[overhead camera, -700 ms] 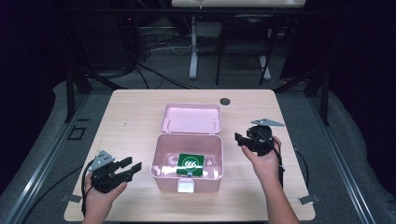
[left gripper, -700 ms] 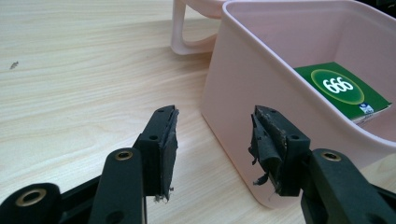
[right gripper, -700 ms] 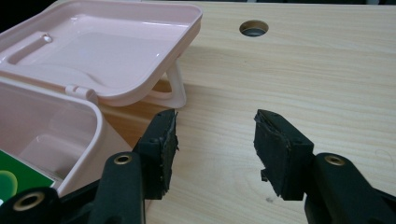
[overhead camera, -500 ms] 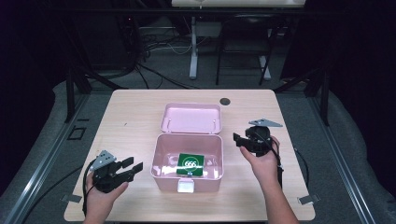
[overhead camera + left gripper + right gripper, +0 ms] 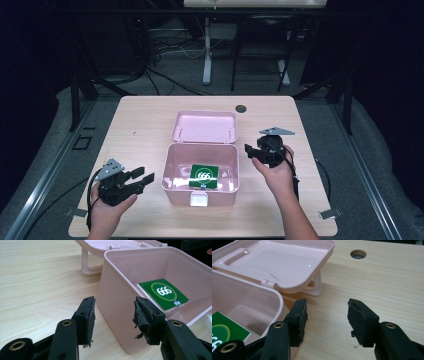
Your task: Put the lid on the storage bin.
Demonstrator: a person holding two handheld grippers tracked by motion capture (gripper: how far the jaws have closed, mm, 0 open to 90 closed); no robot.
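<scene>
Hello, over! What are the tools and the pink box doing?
Left tool, right tool: open, empty. Pink box open, green packet inside. Nothing in the way.

A lab or recording studio: beyond the left gripper (image 5: 135, 181), a pale wooden worktop (image 5: 145, 125) stands on grey carpet, with dark curtains, black metal stands (image 5: 80, 95) and loose cables (image 5: 160, 60) behind.

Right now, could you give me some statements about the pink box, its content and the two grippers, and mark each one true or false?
1. The pink box has its lid open. True.
2. A green packet lies inside the box. True.
3. The left gripper holds the packet. False: its jaws are open, beside the box.
4. The right gripper is shut on the lid. False: it is open and holds nothing.
</scene>
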